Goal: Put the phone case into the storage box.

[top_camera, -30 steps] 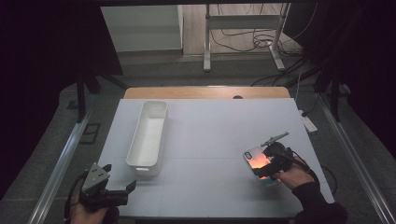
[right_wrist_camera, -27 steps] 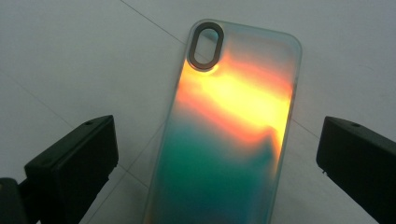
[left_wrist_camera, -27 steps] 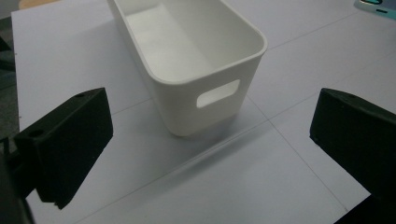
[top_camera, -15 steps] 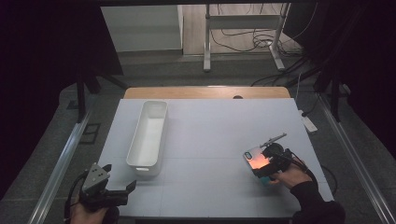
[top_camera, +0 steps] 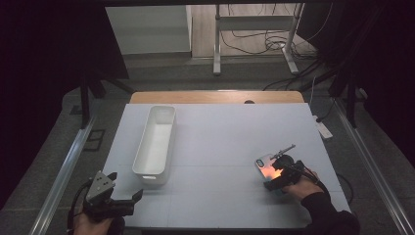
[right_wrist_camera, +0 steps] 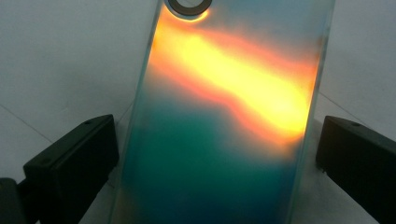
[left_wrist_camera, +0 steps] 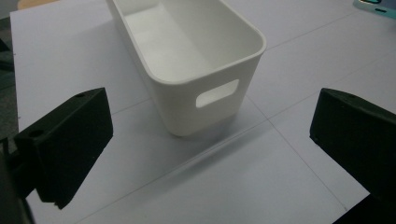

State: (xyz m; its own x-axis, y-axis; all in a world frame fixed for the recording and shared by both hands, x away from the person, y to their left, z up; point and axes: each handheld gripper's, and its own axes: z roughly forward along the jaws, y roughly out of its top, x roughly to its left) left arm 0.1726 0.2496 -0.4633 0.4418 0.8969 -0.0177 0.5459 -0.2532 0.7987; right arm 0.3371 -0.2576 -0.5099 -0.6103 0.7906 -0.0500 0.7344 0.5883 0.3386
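A phone [top_camera: 266, 169] with a teal and orange glowing back lies flat on the white table [top_camera: 230, 137], near the right front. My right gripper [top_camera: 276, 174] is low over it, open. In the right gripper view the phone [right_wrist_camera: 219, 140] runs between the two black jaws, with a thin gap on each side and its camera ring at the far end. A long white bin [top_camera: 143, 147] stands empty at the left. My left gripper [top_camera: 133, 200] is open at the front left corner. Its jaws point at the bin's near end wall [left_wrist_camera: 187, 116], which has a handle slot.
A wooden strip [top_camera: 210, 96] borders the table's far edge. A white power strip [top_camera: 323, 128] lies on the floor to the right, and a metal stand [top_camera: 252, 44] with cables is beyond the table. The phone's corner [left_wrist_camera: 378, 3] shows far off in the left gripper view.
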